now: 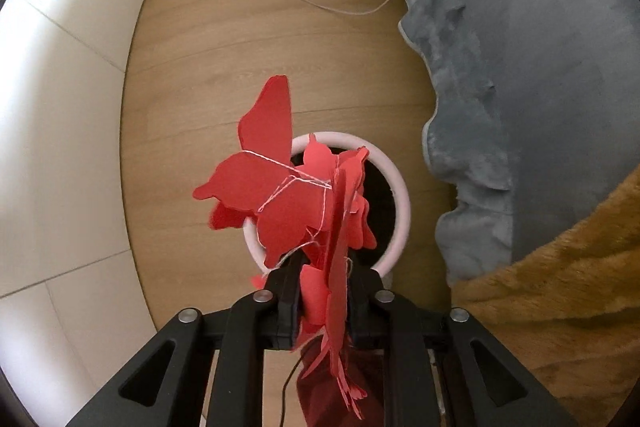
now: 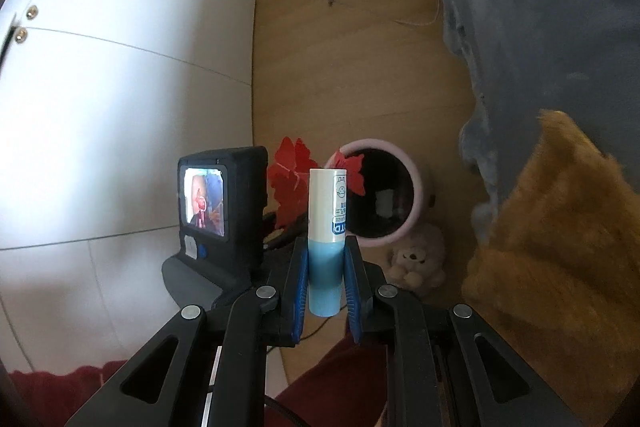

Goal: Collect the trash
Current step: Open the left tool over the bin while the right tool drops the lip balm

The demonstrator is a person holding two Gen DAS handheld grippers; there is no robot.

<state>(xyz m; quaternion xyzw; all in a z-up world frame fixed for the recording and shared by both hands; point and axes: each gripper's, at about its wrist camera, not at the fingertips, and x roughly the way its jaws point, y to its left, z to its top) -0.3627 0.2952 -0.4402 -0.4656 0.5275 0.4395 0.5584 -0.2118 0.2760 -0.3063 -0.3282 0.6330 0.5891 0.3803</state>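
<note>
A string of red paper butterflies (image 1: 280,195) hangs from my left gripper (image 1: 326,261), whose fingers are shut on the bundle right above a pink-rimmed round bin (image 1: 400,195) on the wooden floor. Some butterflies reach over the rim into the dark bin. My right gripper (image 2: 326,241) is shut on a white and blue lip balm stick (image 2: 326,195) that stands upright between its blue pads. It hovers short of the bin (image 2: 416,187), with the left gripper's camera body (image 2: 222,203) and the red butterflies (image 2: 290,183) to its left.
A grey blanket (image 1: 520,47) and a brown furry throw (image 1: 560,287) hang down on the right. White cupboard fronts (image 1: 60,107) line the left. A thin cable (image 1: 320,5) lies on the floor farther off. A small pale teddy bear (image 2: 416,259) sits against the bin.
</note>
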